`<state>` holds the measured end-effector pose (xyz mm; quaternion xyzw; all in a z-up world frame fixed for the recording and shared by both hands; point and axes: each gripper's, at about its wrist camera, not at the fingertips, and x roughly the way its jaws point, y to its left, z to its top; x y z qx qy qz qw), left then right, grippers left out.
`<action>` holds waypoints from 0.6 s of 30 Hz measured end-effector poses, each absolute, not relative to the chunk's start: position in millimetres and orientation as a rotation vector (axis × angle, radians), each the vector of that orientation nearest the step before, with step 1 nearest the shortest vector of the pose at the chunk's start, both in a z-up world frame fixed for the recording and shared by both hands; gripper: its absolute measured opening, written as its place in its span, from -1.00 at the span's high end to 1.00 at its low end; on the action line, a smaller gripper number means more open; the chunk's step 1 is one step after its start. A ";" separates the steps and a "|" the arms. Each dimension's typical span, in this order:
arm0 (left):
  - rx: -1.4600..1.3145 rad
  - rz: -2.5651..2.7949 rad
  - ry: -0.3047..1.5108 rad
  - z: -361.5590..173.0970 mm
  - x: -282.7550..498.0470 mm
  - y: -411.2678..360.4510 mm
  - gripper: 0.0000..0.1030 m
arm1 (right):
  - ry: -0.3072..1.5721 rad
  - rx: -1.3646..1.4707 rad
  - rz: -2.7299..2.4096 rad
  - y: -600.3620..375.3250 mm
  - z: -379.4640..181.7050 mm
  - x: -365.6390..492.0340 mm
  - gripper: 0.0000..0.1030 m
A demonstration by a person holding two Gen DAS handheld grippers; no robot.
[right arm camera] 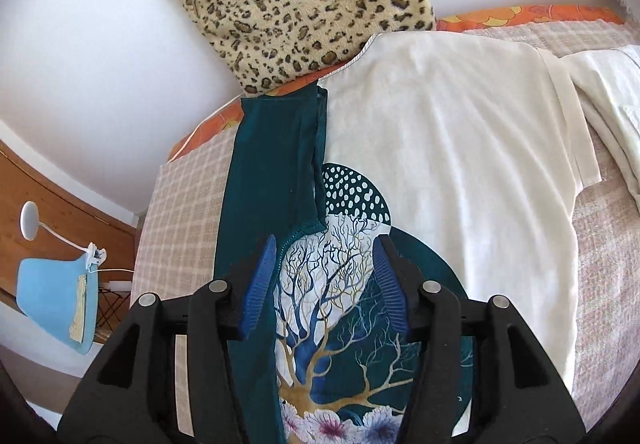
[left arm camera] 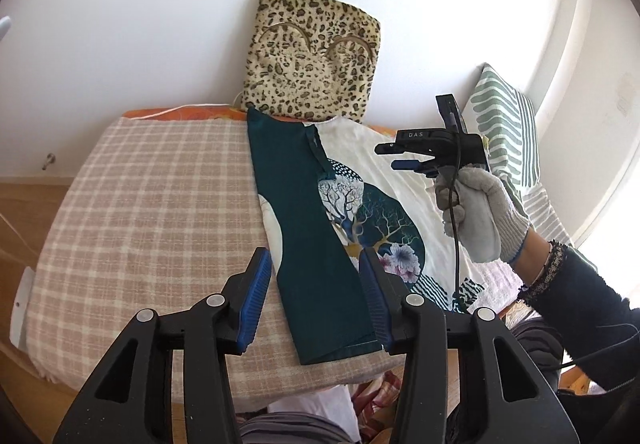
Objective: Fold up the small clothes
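Note:
A cream T-shirt (left arm camera: 404, 160) (right arm camera: 460, 132) with a tree and flower print lies flat on a checked blanket (left arm camera: 152, 196) (right arm camera: 180, 204). Its left side is folded over, showing a long teal flap (left arm camera: 316, 244) (right arm camera: 264, 164). My left gripper (left arm camera: 316, 264) hovers open above the near end of that flap, with nothing pressed between its blue pads (left arm camera: 256, 284). My right gripper (right arm camera: 326, 248) is open too and hangs over the tree print, gripping nothing. In the left wrist view a gloved hand (left arm camera: 480, 212) holds the right gripper (left arm camera: 394, 157) above the shirt's right part.
A leopard-print cushion (left arm camera: 316, 56) (right arm camera: 296, 0) leans on the white wall behind the shirt. A green-striped pillow (left arm camera: 504, 120) lies to the right. More cream cloth (right arm camera: 608, 92) sits at the far right. A blue board (right arm camera: 56, 296) and a clip lamp (right arm camera: 30, 220) stand on the left.

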<state>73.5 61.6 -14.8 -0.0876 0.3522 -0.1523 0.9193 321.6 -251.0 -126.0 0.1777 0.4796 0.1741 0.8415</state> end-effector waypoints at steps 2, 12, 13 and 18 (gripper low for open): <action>-0.157 -0.329 0.721 -9.0 78.2 49.3 0.14 | 0.991 0.342 0.360 -265.0 -112.3 304.5 -0.09; -0.076 -0.434 0.770 -15.4 103.9 -23.8 0.08 | 0.823 0.207 0.218 -360.4 -61.1 234.3 -0.40; -0.068 -0.451 0.770 -17.6 104.7 -32.0 0.08 | 0.818 0.196 0.202 -368.2 -59.8 230.5 -0.44; -0.001 -0.549 0.761 -33.4 103.5 -83.9 0.08 | 0.793 0.204 0.150 -410.6 -53.2 213.2 -0.70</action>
